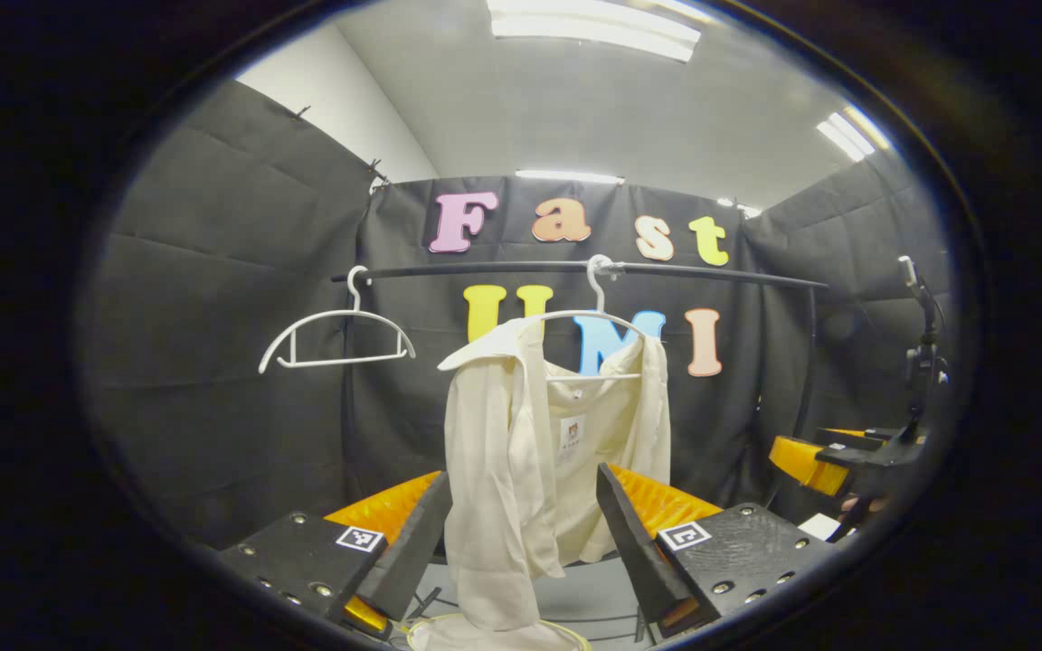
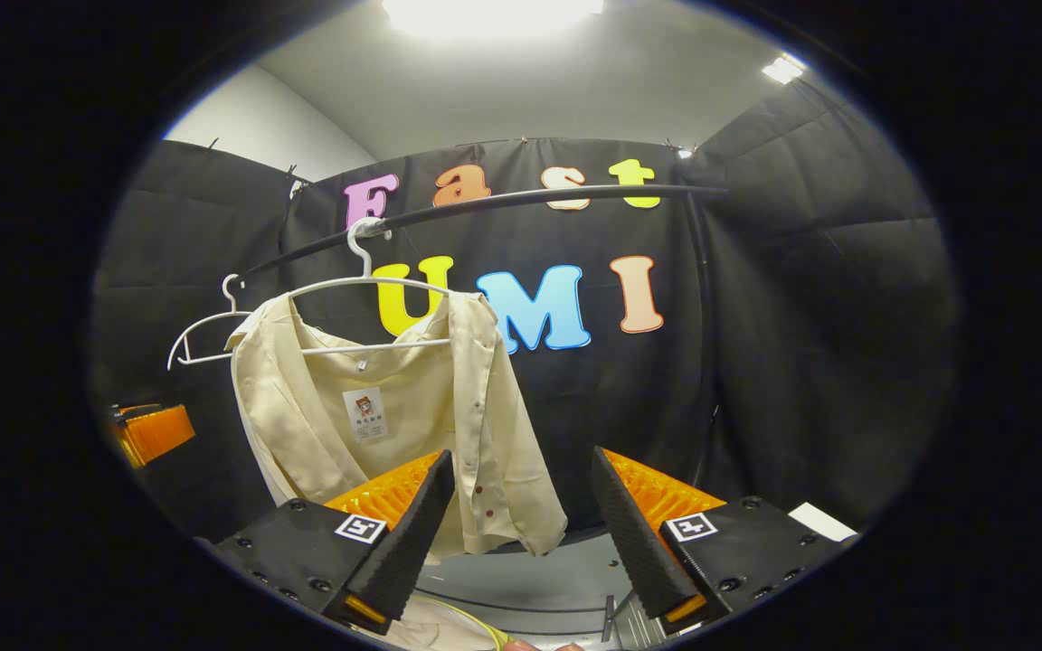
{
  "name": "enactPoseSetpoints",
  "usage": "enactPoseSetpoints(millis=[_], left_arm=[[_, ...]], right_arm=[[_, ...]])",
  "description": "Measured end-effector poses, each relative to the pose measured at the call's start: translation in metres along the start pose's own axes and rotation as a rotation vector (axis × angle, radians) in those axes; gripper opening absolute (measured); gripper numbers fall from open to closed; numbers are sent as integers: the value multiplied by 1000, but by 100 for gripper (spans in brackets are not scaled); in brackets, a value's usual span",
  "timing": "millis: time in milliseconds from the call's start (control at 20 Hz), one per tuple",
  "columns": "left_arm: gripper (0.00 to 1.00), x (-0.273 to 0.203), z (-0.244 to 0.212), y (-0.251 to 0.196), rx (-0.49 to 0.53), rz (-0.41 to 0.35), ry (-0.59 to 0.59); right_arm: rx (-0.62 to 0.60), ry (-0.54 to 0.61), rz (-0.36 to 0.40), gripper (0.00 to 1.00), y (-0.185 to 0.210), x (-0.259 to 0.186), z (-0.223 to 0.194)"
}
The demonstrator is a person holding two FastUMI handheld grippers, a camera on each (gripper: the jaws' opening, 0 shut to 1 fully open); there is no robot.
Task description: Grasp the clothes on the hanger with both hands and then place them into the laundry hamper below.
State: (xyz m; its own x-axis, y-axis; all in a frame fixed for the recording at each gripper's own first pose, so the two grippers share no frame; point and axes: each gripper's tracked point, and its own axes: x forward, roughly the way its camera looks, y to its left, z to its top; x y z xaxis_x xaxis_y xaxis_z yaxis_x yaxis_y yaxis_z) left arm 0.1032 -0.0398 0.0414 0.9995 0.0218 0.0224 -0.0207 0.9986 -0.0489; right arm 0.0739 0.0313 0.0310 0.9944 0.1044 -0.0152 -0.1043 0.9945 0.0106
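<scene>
No legible txt; shirt tag (image 2: 365, 414) too blurry.

Being lit from above by long white ceiling light panels (image 1: 595, 27), blowing out to pure glare at the top of the right gripper view (image 2: 494, 14). Lighting the cream button-front shirt (image 1: 530, 452) evenly and keeping it sharp in both views, with only soft shading in its folds. Swallowing light across the black cloth wall, staying dim and low in contrast. Bending the thin black clothes rail (image 2: 485, 203) into a curve through fisheye distortion, smearing and darkening toward the round edges.
</scene>
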Motion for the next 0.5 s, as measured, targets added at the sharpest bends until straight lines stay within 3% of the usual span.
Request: enactPoseSetpoints(millis=[100,200,500], left_arm=[[94,24,2,-6,9,21,0],[94,48,1,-11,11,45,3],[94,108,-9,-15,0,131,34]], right_arm=[[-1,5,8,92,-5,11,-3],[-3,18,14,96,-10,20,-8],[-18,52,36,92,-24,52,-26]])
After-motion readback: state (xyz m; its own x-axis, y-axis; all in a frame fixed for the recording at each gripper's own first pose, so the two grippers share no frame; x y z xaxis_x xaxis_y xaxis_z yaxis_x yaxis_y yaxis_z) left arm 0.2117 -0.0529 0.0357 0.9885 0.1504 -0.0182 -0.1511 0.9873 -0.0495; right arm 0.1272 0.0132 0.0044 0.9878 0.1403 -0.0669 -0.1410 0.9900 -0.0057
